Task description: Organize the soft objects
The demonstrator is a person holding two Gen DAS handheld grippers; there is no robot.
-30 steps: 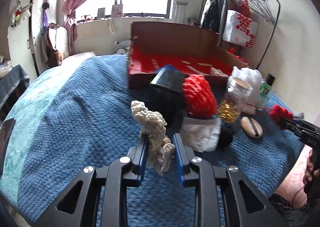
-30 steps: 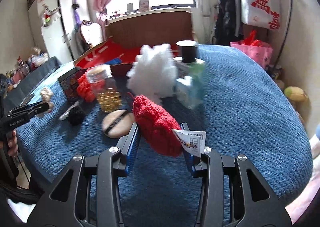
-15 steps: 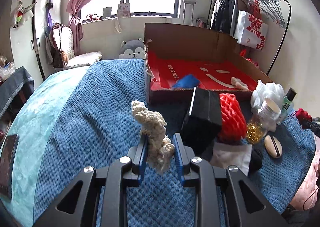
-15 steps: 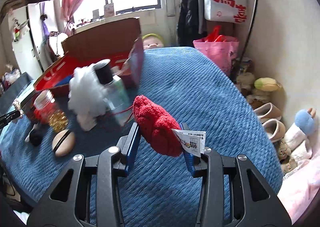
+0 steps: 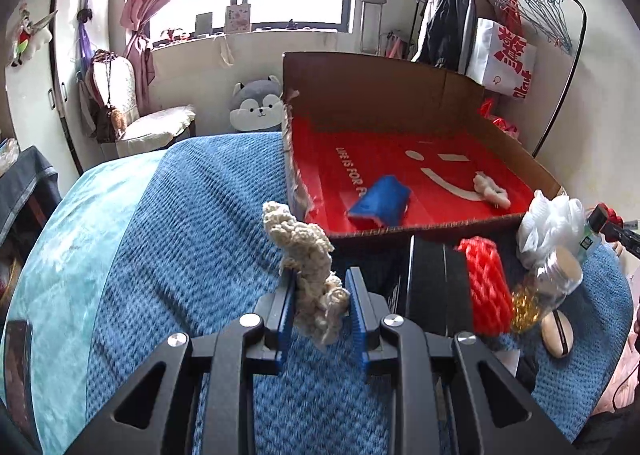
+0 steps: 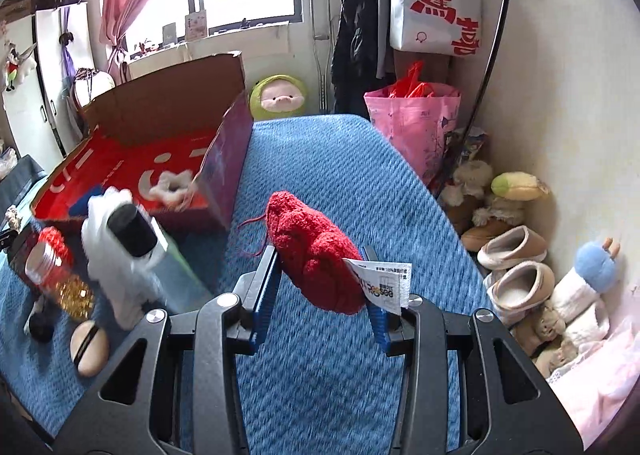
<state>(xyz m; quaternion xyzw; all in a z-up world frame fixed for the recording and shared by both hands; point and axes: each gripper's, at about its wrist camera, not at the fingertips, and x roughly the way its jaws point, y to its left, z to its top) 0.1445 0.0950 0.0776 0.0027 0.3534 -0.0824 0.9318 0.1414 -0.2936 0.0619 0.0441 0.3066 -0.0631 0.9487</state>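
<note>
My left gripper (image 5: 320, 287) is shut on a cream knitted piece (image 5: 306, 255) and holds it above the blue bedspread, just short of the near left corner of the open cardboard box (image 5: 400, 231). The box's red floor holds a blue cloth (image 5: 380, 201) and a cream scrunchie (image 5: 490, 189). My right gripper (image 6: 322, 275) is shut on a red fuzzy knit item (image 6: 316, 251) with a paper tag (image 6: 382, 283), held above the bed to the right of the box (image 6: 224, 171).
On the bed by the box's front stand a black box (image 5: 436, 283), red mesh foam (image 5: 486, 291), a jar (image 5: 556, 283), a white bath pouf (image 5: 554, 223), a capped bottle (image 6: 156, 251) and a beige puff (image 6: 89, 347). Slippers and plush toys lie beside the bed on the right.
Both grippers rose and swung toward the box with their loads still held. The left one now looks into the box; the right one moved right, past the bottle and pouf.
</note>
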